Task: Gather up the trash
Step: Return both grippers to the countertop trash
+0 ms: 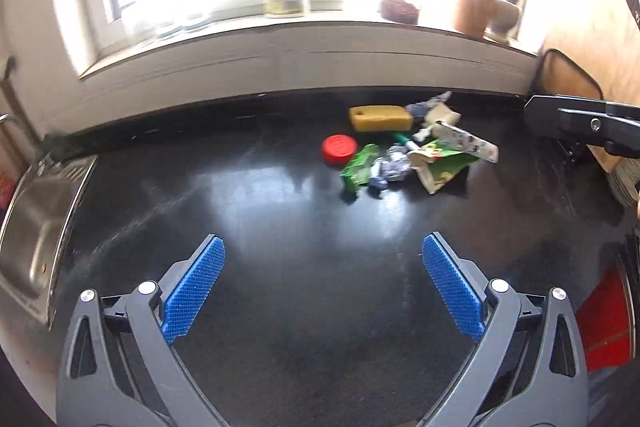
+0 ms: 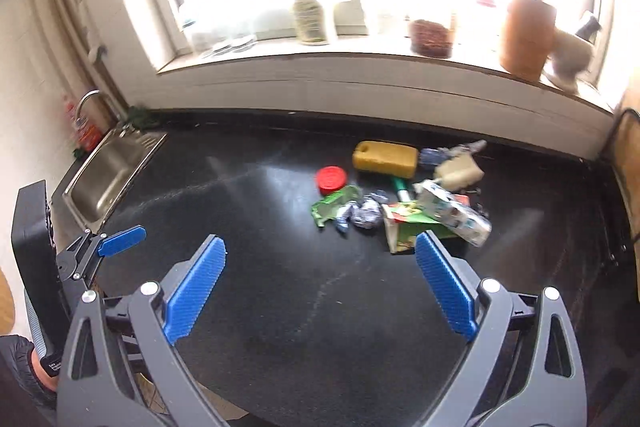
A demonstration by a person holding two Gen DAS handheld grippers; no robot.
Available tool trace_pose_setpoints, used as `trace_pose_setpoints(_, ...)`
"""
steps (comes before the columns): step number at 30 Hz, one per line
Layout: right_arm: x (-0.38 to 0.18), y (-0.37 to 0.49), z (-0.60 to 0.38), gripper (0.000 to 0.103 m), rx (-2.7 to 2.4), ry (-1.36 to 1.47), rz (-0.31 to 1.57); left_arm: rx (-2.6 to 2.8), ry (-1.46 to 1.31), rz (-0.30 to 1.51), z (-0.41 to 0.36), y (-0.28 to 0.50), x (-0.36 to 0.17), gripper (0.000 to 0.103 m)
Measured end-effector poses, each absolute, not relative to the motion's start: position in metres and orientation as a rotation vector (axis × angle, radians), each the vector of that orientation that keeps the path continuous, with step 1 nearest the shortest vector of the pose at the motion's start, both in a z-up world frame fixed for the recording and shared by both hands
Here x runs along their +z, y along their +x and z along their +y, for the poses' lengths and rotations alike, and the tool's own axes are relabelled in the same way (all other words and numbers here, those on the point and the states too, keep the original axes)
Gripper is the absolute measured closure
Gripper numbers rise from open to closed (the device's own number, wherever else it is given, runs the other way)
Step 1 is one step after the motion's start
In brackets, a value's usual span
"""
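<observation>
The trash pile [image 2: 396, 203] lies loose on the black surface [image 2: 280, 287], toward the back and near the wall under the window sill, well apart from the sink [image 2: 108, 179] at the far left. In it sit a red lid [image 2: 331, 179], a crumpled green wrapper [image 2: 334, 207], a few foil-wrapped scraps [image 2: 366, 215], a flattened green and white carton [image 2: 408, 227], a printed white carton [image 2: 456, 213] resting across that one, a green marker-like stick [image 2: 400, 187] and a pale plastic piece [image 2: 458, 173]. A yellow sponge [image 2: 384, 157] lies just behind the pile, touching or nearly touching it; whether it counts as trash I cannot tell.

Judging from this, the collecting has hardly begun: every piece I can see is on the surface, none is lifted, and no bin or bag shows clearly in either view. A red thing at the lower right of the left wrist view is too cut off to name.

The right tongs [image 2: 320, 283] stand wide apart with nothing between the blue pads; the pile is just beyond their tips. The left tongs [image 1: 323, 279] are likewise spread wide and empty, over bare surface, farther from the pile.

What is left is essentially the whole job: picking up each piece and carrying it off.
</observation>
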State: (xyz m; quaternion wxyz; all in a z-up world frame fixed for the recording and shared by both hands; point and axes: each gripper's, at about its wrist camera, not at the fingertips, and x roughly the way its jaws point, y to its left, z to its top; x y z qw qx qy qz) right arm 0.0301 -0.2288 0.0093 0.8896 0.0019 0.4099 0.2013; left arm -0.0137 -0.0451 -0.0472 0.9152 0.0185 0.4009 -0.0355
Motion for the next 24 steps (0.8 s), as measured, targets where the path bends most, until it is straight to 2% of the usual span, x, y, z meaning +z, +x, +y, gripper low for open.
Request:
trace_pose_setpoints(4,0.004,0.031,-0.282,0.01,0.346,0.05,0.852,-0.167,0.1,0.829,-0.089,0.001,-0.047,0.007)
trace_pose_setpoints(9,-0.004,0.037,-0.308,0.01,0.327,0.064,0.865,-0.2,0.113,0.849,-0.103,0.011,-0.052,0.007)
trace_pose_setpoints(16,-0.02,0.064,-0.312,0.01,0.357,0.037,0.908,-0.175,0.14,0.888,-0.093,0.046,-0.071,0.007)
trace_pose_setpoints(24,-0.066,0.115,-0.329,0.01,0.36,-0.018,1.006,-0.172,0.2,0.999,-0.07,0.111,-0.125,0.01)
